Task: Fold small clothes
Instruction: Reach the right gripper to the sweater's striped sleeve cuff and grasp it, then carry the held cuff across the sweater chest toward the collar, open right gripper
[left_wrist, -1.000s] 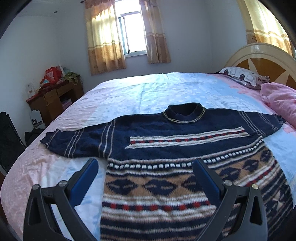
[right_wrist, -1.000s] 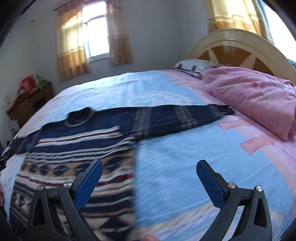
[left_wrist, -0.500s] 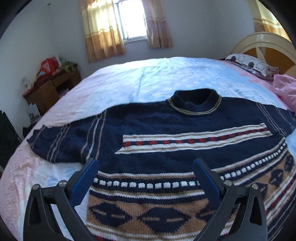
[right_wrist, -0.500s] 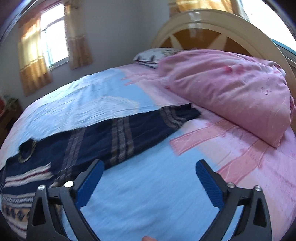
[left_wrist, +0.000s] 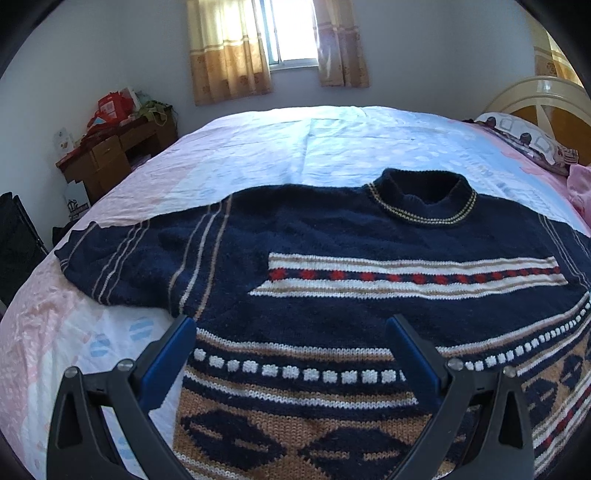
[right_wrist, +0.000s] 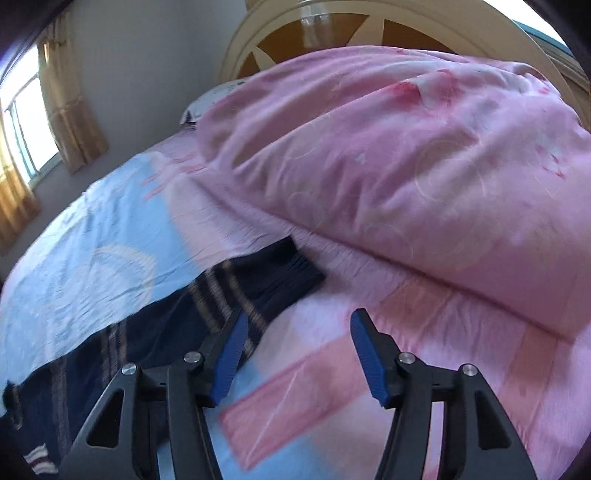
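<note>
A bedroom with a big bed (left_wrist: 258, 155) and a window with tan curtains (left_wrist: 229, 48).
A dark blue sweater (left_wrist: 332, 236) lies flat on the bed, its sleeve (right_wrist: 229, 295) reaching toward a pink blanket (right_wrist: 406, 166). The left claw (left_wrist: 291, 328) is wide open above it, holding nothing. The right claw (right_wrist: 299, 325) is partly open by the sleeve end, holding nothing. No words can be read.

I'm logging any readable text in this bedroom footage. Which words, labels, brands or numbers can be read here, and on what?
No text is legible.
Red bags on the wooden desk: printing, too small to read.
White box beside the desk: dark printing, blurred.
White card on the desk: marks, unreadable.
Sweater: knitted patterns only, no lettering.
</note>
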